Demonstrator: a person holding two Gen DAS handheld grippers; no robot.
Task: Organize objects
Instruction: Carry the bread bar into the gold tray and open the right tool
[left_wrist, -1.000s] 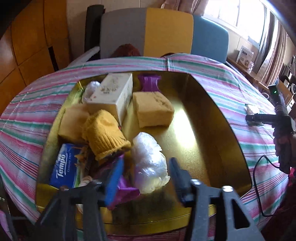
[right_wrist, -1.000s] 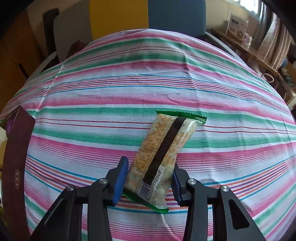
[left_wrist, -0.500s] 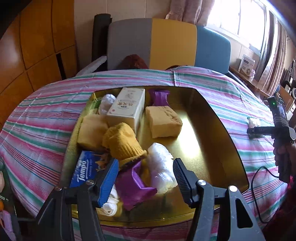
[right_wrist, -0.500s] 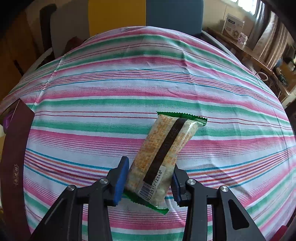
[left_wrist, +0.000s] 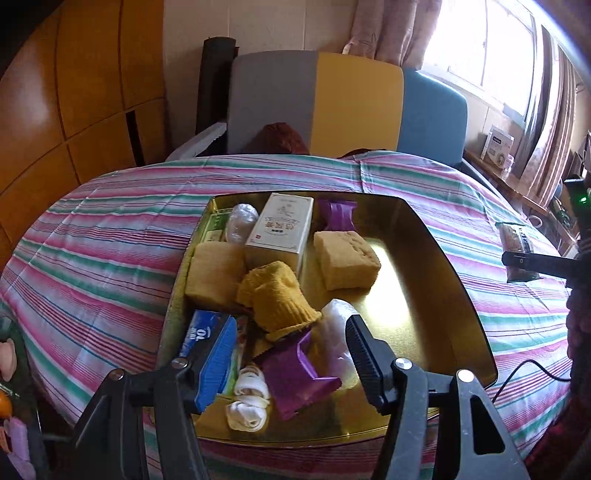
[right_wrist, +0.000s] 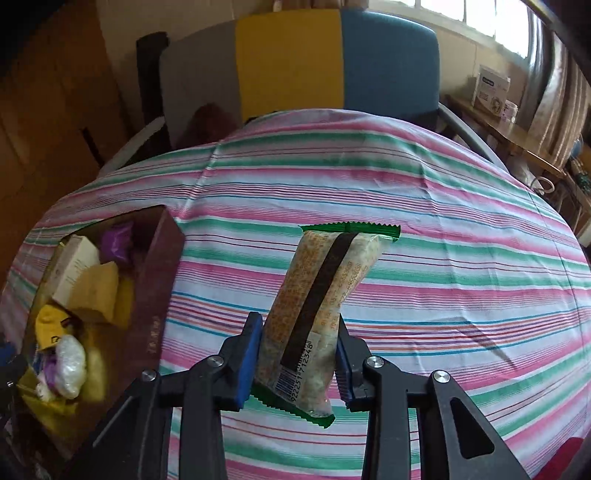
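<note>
My right gripper (right_wrist: 297, 363) is shut on a snack bar (right_wrist: 317, 306) in a clear wrapper with green ends, held above the striped tablecloth (right_wrist: 424, 258). The bar also shows at the right of the left wrist view (left_wrist: 515, 245). My left gripper (left_wrist: 290, 356) is open and empty, above the near end of a gold-lined box (left_wrist: 424, 295). The box holds a purple packet (left_wrist: 295, 374), yellow knit sock (left_wrist: 275, 299), white plastic bag (left_wrist: 338, 332), sponge (left_wrist: 345, 260), white carton (left_wrist: 282, 225) and blue tissue pack (left_wrist: 201, 334).
The box's dark maroon outer wall (right_wrist: 153, 299) stands left of the held bar. A grey, yellow and blue chair (left_wrist: 332, 103) stands behind the table. A cable (left_wrist: 524, 369) lies at the right table edge. A shelf with boxes (right_wrist: 493, 90) is far right.
My right gripper has lifted the snack bar off the cloth and swung so the box comes into view. My left gripper has drawn back and up from the box; the purple packet now lies free.
</note>
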